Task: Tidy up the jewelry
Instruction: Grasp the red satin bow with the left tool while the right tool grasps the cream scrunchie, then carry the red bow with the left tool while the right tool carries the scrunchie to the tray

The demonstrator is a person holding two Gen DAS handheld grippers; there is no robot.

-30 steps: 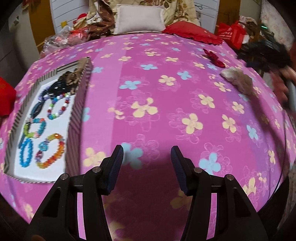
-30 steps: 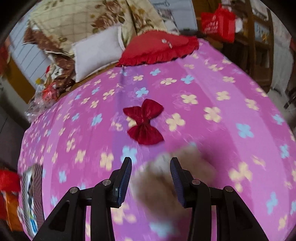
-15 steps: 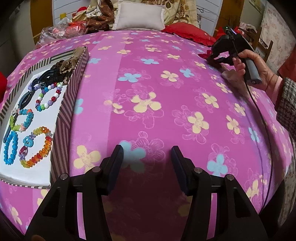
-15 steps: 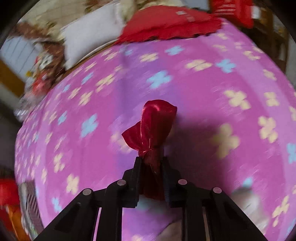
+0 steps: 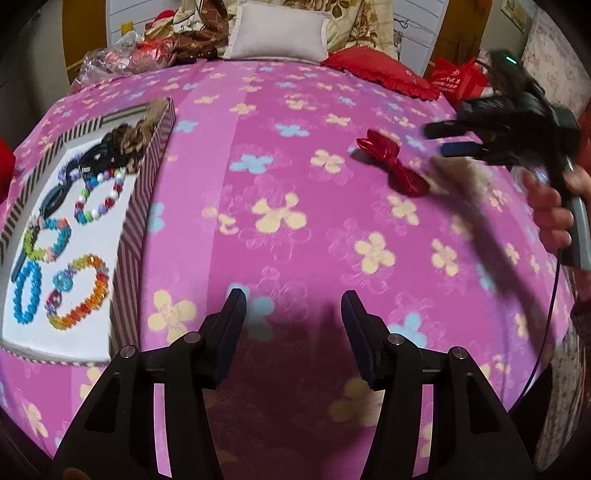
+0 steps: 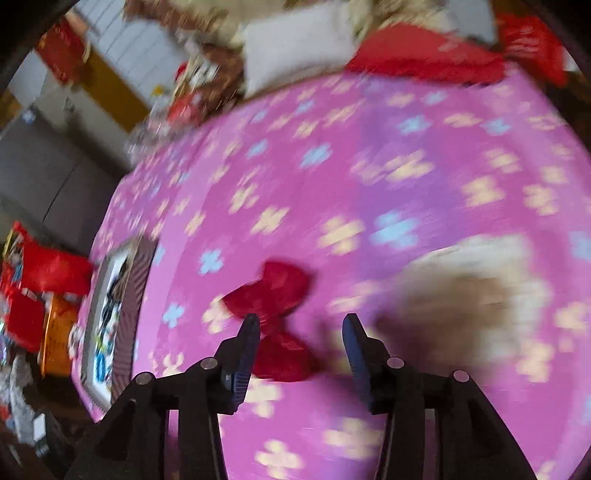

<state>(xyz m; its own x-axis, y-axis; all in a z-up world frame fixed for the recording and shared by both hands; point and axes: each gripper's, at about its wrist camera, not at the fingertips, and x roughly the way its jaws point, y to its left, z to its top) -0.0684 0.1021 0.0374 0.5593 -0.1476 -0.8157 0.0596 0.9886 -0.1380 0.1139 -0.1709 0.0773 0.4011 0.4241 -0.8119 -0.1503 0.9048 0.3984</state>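
Holding both tools with jaws spread wide and gripping nothing, you have the left gripper over bare pink floral bedspread and the right gripper just above one red satin bow, which lies loose on the cloth. One blurred tan fuzzy piece sits just right of the bow. One striped box far left holds four beaded bracelets and dark hairpieces; one white pillow and one red cushion lie beyond.
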